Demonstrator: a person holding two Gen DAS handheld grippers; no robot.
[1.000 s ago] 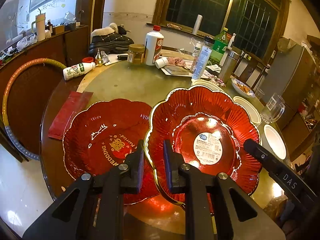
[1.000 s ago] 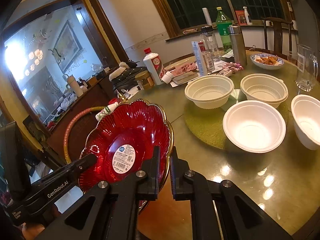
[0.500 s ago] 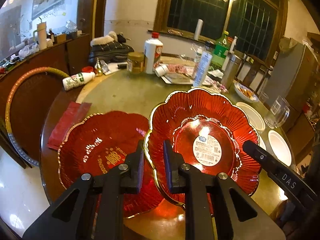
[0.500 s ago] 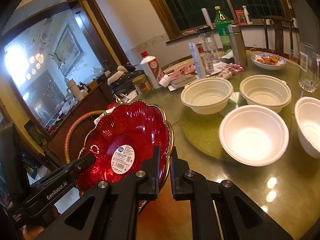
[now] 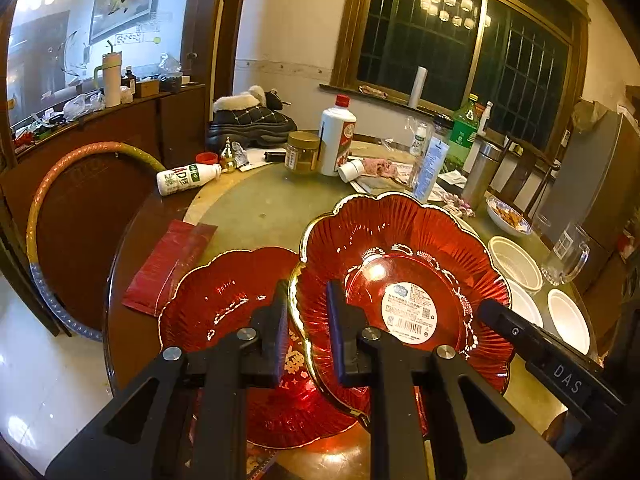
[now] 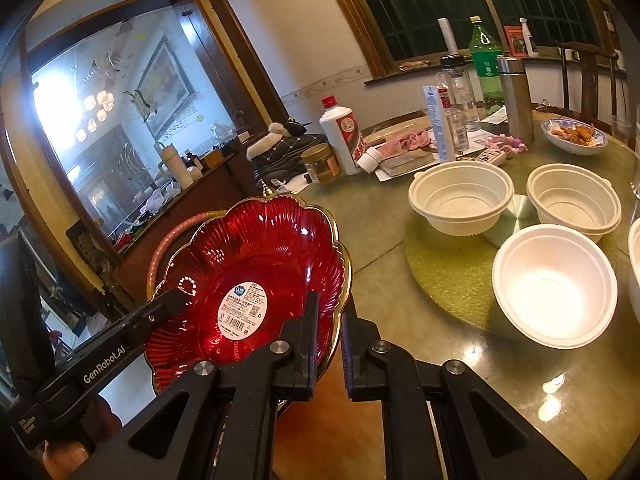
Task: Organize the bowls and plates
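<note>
A red gold-rimmed plate with a white label [image 5: 404, 280] is held up off the table by both grippers. My left gripper [image 5: 307, 320] is shut on its left rim. My right gripper [image 6: 329, 328] is shut on its right rim, and the plate shows in the right wrist view [image 6: 256, 280]. A second red plate with gold lettering [image 5: 228, 320] lies on the table below and to the left. Several white bowls [image 6: 554, 284] stand on the table to the right, two of them further back [image 6: 460, 196].
The round table [image 5: 260, 208] carries bottles, a jar, papers and a dish of food [image 6: 576, 136] at the back. A red packet [image 5: 168, 264] lies at the left edge. A glass mug [image 5: 568, 256] stands at the right. A hoop [image 5: 60, 184] leans by the cabinet.
Both grippers have lifted the labelled plate higher; the second plate and table have dropped lower in the left wrist view. The grips are unchanged.
</note>
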